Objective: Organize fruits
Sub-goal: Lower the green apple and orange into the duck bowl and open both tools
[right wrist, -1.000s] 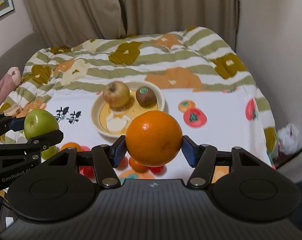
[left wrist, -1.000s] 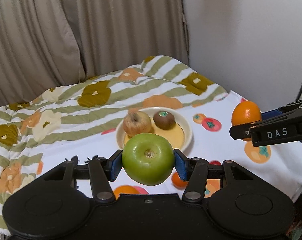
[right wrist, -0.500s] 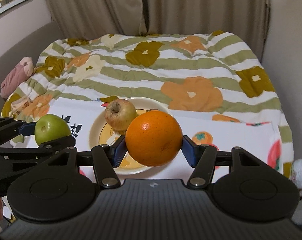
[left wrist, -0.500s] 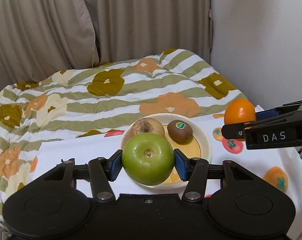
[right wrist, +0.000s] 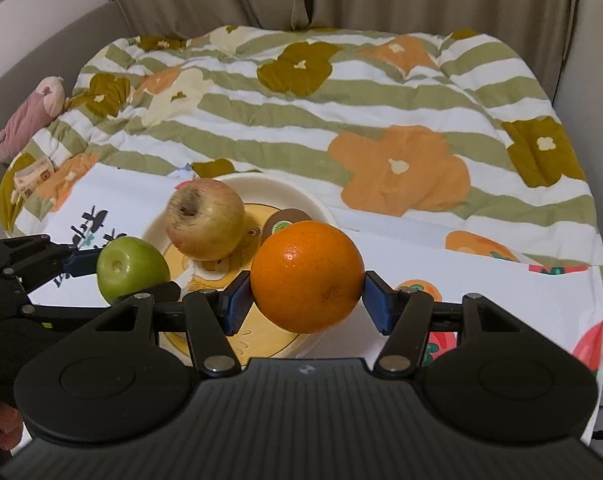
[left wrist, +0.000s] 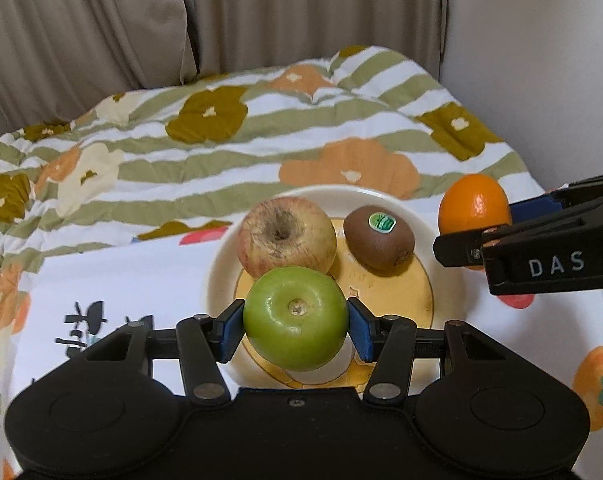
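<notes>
Red apple (left wrist: 286, 234) and kiwi (left wrist: 379, 237) already lie in the plate (left wrist: 447, 280); green apple (left wrist: 296, 317) pinched by left gripper (left wrist: 296, 326) fingers, orange (right wrist: 307, 276) by right gripper (right wrist: 307, 300), both held above the plate, unplaced.

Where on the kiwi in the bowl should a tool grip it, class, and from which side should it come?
Grip the kiwi across its short middle, coming from above. It lies on its side in the bowl with its long axis roughly level, so the narrow width probably fits the tool best. The reddish apple sits close on one side, leaving little room there.
</notes>
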A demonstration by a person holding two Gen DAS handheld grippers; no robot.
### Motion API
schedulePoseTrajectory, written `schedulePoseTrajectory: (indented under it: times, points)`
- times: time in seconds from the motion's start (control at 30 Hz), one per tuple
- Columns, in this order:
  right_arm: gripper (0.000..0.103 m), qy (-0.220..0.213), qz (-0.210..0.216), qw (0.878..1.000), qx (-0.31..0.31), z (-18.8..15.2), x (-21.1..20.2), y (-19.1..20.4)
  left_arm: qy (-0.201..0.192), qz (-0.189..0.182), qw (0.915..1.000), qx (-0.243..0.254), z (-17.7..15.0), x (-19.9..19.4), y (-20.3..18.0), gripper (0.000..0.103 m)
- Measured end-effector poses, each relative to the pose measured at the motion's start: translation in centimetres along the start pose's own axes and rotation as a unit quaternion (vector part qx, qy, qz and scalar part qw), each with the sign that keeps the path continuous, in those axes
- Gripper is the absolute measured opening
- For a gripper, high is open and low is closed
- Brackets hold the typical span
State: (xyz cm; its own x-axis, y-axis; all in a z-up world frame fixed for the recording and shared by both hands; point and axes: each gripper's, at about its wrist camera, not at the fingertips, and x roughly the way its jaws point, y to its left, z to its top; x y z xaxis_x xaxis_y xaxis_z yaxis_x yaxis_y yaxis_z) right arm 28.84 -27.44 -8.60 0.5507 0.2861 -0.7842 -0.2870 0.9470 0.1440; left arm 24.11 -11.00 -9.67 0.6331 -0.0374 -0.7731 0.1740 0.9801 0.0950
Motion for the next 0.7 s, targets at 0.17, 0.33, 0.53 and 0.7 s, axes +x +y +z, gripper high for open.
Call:
schedulePoseTrajectory:
  times: [0.17, 0.33, 0.53, 0.7]
  points:
    - [0.074, 0.014, 0.003, 1.000, -0.003, 0.2, 1.4, -0.6, 0.022, -0.001, 0.9996, 0.016, -0.1, 2.4, -1.0, 0.058]
    - [0.074, 0.021, 0.005, 1.000, -0.002, 0.3, 2.1, -1.2, 0.037, -0.007, 0.9989, 0.027, -0.3, 3.8, -1.8, 0.058]
    - [0.074, 0.024, 0.012, 1.000, -0.006, 0.3, 2.1, -1.3, 0.032, -0.009, 0.9986, 0.041, -0.4, 3.6, -2.2, 0.074]
    - [0.074, 0.024, 0.018, 1.000, -0.004, 0.2, 2.0, -1.4, 0.014, 0.002, 0.9987, 0.050, -0.4, 2.3, -1.9, 0.093]
